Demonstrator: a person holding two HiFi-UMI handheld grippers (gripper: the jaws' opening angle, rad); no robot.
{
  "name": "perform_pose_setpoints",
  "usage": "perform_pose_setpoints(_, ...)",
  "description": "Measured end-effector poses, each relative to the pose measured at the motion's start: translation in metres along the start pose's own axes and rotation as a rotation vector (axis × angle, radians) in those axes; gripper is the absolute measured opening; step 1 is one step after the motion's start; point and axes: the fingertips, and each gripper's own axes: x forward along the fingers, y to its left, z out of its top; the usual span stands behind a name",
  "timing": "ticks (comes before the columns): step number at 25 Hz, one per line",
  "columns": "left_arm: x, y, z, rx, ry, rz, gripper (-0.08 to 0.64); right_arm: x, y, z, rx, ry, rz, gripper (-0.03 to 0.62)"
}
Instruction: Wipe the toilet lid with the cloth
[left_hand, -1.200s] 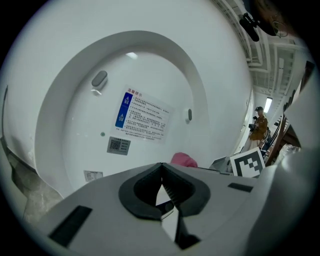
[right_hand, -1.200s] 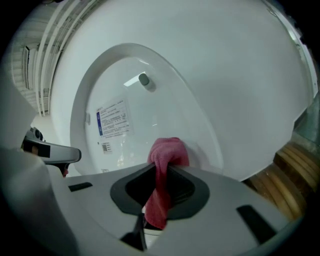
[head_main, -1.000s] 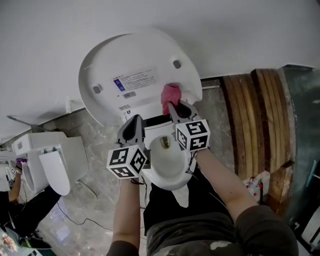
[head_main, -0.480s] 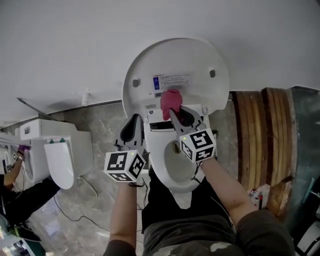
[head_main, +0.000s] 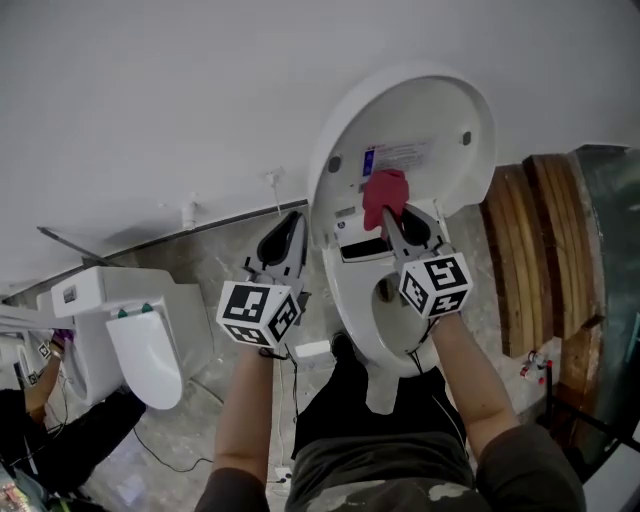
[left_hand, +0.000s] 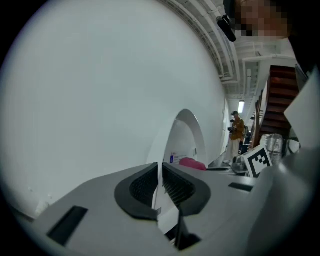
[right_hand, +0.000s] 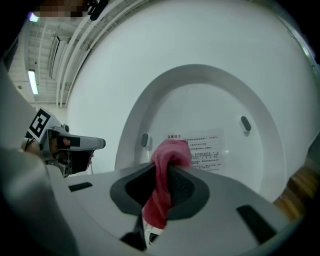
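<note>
Head view: right gripper (head_main: 392, 212) clamped on pink cloth (head_main: 384, 192). Left gripper (head_main: 290, 228) has its jaws together with nothing between them.

- Toilet lid (head_main: 440, 120) stands raised against white wall (head_main: 150, 120), directly ahead of right gripper, inner face toward it.
- Lid's left rim lies just right of left gripper's tips. Only bare wall ahead of that gripper.
- Wooden slats (head_main: 540, 250) stand off to the right of right gripper. Bowl (head_main: 360, 310) sits beneath it.
- Second toilet (head_main: 140, 340) is well to the left of left gripper.
- Cloth's long axis runs along the jaws. Its bunched end pokes past the tips toward the lid, just below the label (head_main: 400, 157); its tail trails back. Contact with lid unclear.
- Lid is oval, with its long axis running up and away, leaning right.
</note>
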Motion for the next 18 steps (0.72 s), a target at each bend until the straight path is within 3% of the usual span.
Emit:
perform_pose_setpoints(4, 0.011, 0.003, -0.002, -0.001, 0.040, -0.115, 0.014, -0.003, 0.005, -0.004, 0.014, 0.016, -0.038, 0.043)
perform_pose_setpoints(10, 0.026, 0.003, -0.003, -0.011, 0.064, -0.225, 0.149, -0.002, 0.009, -0.005, -0.018, 0.033, -0.044, 0.043)
perform_pose_setpoints(14, 0.043, 0.000, -0.007, 0.011, 0.086, -0.266, 0.294, -0.002, 0.006, -0.012, -0.005, 0.045, -0.058, 0.043)
perform_pose_setpoints(18, 0.065, 0.006, -0.001, 0.018, 0.082, -0.266, 0.307, 0.000, 0.006, -0.014, -0.004, 0.050, -0.051, 0.043)
